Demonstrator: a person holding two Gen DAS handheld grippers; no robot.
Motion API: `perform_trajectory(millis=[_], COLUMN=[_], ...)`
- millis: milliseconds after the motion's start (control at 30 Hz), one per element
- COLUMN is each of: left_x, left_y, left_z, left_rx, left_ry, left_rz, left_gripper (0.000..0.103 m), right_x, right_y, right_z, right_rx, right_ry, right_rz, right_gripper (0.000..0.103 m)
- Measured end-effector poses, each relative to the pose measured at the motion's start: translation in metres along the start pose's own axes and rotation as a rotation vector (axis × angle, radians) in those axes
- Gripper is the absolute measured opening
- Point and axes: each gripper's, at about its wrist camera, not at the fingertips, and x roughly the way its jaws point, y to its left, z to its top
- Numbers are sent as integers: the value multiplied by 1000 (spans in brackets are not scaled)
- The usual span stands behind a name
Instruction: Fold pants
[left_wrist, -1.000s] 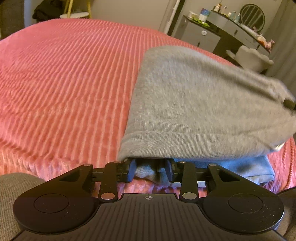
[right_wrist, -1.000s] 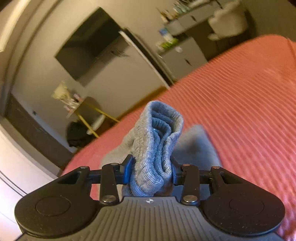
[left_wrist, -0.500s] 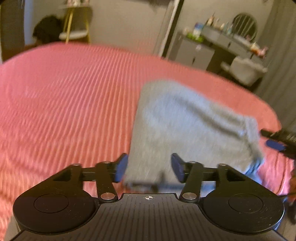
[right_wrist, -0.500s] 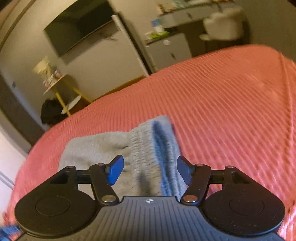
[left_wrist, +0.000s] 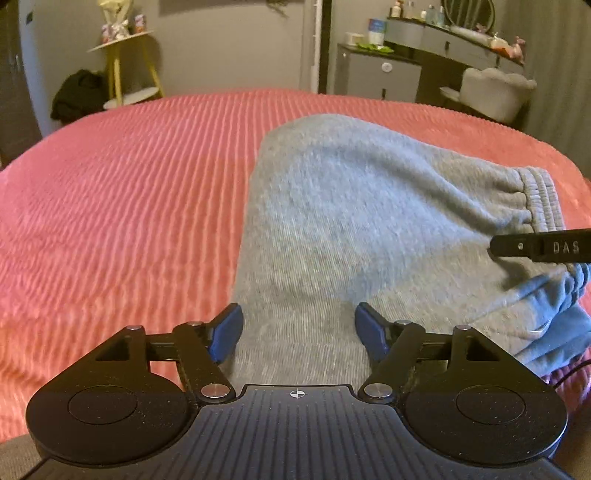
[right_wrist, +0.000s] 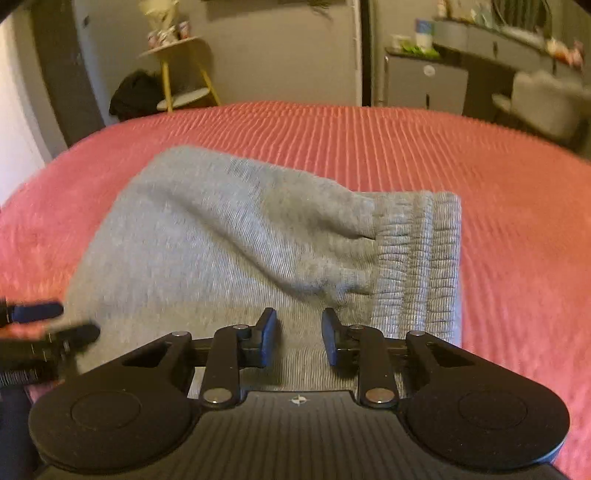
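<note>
Both grippers let go since 1 s ago, pants (left_wrist: 332, 221) flat on bedspread (left_wrist: 129, 203), left gripper (left_wrist: 299, 332) opening wide, right gripper (right_wrist: 299, 338) narrowing, empty.

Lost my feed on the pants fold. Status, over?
Left gripper jaws opening, right gripper jaws closing, neither gripping. Grey sweatpants lie folded on the red bedspread. Nothing in the way.

Dim warm light, motion blur, fisheye-bent edges.

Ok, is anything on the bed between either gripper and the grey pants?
Nothing visible. The folded grey pants lie on the pink ribbed bedspread, right ahead of the left gripper, whose jaws are opening, and the right gripper, whose jaws are closing with nothing gripped.
</note>
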Motion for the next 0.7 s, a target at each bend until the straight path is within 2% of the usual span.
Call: perform_trajectory(millis=[67, 267, 467, 567, 633, 700], left_x=[-3, -3, 0, 3, 3, 4], left_y=[1, 0, 1, 5, 7, 11], left_z=[-2, -2, -3, -3, -3, -2], left_rx=[-15, -25, -29, -51, -66, -85], left_ry=[6, 18, 15, 20, 24, 32], left_rz=[-11, -7, 0, -7, -12, -21], left_gripper=[75, 76, 80, 83, 85, 86], right_x=[-3, -16, -1, 9, 11, 12], right_y=[-1, 11, 24, 17, 15, 13], right_z=[1, -10, 1, 21, 31, 38], right_rx=[24, -16, -130, -100, -76, -26], right_ry=[-8, -51, -70, -88, -122, -103], right_rz=[8, -14, -83, -97, -123, -128], right_gripper=[24, 24, 23, 16, 16, 20])
